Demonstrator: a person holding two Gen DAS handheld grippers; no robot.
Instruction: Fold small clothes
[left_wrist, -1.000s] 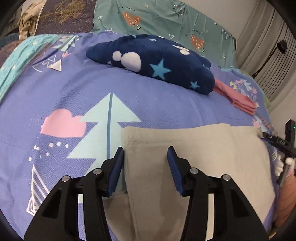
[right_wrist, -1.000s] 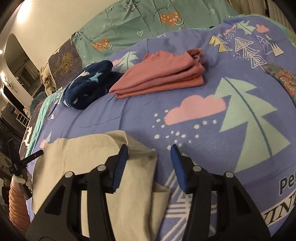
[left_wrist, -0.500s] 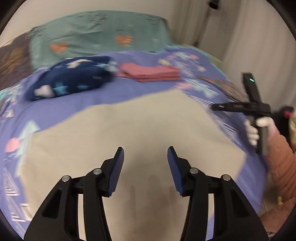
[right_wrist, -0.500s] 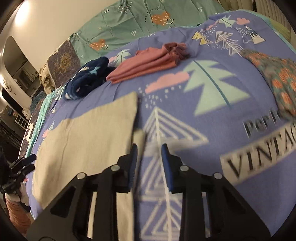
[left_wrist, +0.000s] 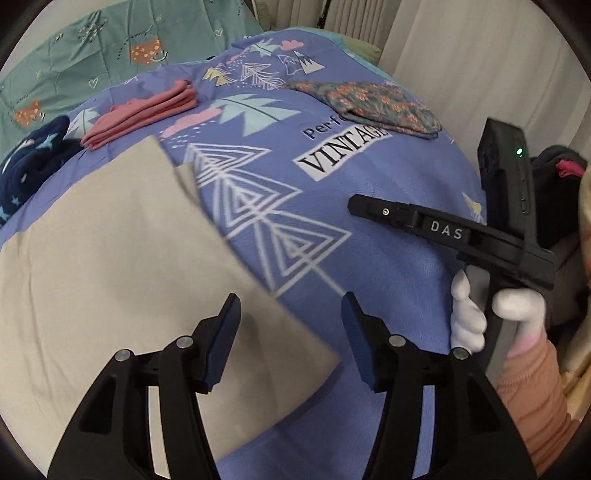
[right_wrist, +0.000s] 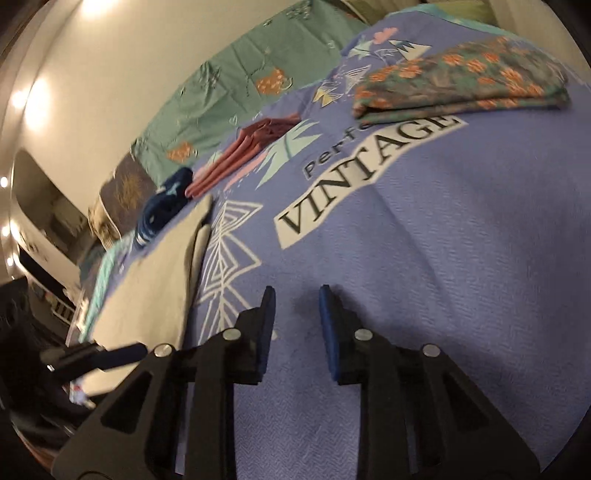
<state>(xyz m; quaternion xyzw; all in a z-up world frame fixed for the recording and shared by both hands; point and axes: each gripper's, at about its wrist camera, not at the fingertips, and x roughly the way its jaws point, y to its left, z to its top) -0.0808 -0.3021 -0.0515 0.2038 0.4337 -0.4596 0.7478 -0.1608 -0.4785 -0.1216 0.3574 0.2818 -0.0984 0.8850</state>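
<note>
A beige garment (left_wrist: 110, 266) lies flat on the purple printed bedspread (left_wrist: 369, 206); it also shows in the right wrist view (right_wrist: 162, 273) at the left. My left gripper (left_wrist: 290, 328) is open and empty, above the garment's near right corner. My right gripper (right_wrist: 295, 317) is open and empty over bare bedspread, to the right of the garment. The right gripper also shows in the left wrist view (left_wrist: 443, 232), held in a white-gloved hand at the right.
A folded pink garment (left_wrist: 140, 114), a dark blue star-print item (left_wrist: 26, 162) and a folded floral garment (left_wrist: 373, 107) lie farther back on the bed. A teal patterned cover (left_wrist: 92, 59) lies behind them. Curtains (left_wrist: 461, 55) hang at the right.
Both views have swung to the right. My left gripper has moved from over the garment's middle to its right corner. My right gripper has moved off the garment's edge and opened wider.
</note>
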